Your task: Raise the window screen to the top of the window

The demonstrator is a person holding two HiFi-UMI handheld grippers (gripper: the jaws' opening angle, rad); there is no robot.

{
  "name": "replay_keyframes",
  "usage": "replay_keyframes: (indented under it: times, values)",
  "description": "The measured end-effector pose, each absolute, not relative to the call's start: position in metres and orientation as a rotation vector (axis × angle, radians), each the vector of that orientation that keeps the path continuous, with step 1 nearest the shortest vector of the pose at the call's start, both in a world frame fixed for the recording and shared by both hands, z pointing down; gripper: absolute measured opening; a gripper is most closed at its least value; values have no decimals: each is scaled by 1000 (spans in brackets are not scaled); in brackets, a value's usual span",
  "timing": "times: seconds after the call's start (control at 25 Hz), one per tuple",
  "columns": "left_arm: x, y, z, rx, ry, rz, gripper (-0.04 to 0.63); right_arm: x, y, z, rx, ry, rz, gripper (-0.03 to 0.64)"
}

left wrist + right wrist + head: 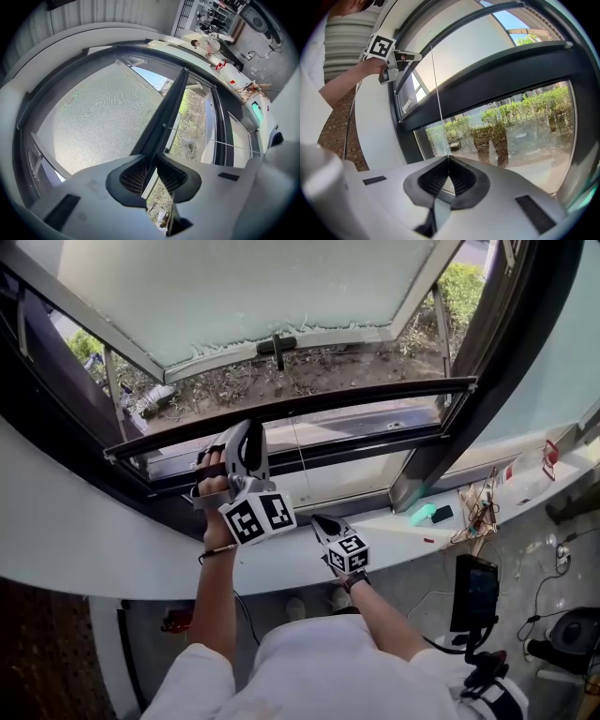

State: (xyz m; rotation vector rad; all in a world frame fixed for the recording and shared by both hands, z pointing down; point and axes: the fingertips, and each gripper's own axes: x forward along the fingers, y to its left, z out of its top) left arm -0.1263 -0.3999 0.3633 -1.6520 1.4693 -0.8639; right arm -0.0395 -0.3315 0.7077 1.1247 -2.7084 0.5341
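The window screen's dark bottom bar (375, 395) runs across the window opening, part way up. My left gripper (242, 432) is shut on this bar at its left part. In the left gripper view the bar (164, 117) passes between the left gripper's (151, 159) pads, with the grey mesh (103, 108) to its left. A thin cord (298, 460) hangs from the bar down to my right gripper (319, 518). In the right gripper view the right gripper's (449, 158) tips meet on the cord (436, 84), and the left gripper (410, 56) shows far off on the bar.
A white sill (112, 549) curves below the window. The outer pane (281, 287), with a black handle (277, 345), is swung outward over dry ground. On the sill at right lie a teal object (422, 514) and a bottle (530, 470). A dark screen on a stand (473, 592) is at lower right.
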Motion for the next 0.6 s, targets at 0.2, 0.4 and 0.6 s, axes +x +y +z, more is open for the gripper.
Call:
replay_keyframes:
  times: [0.2,0.4,0.6]
  values:
    - [-126,-400,352,-1635,1474,-849,52,-44,-333,698,1118,-2729,510,2]
    - [-125,-399,347,-1617,1470,-838,52,-46,-334,692,1122,-2739,475,2]
    - [-126,-400,337,-1601,1471,-830,52,-49,-337,683,1123,-2752,471,2]
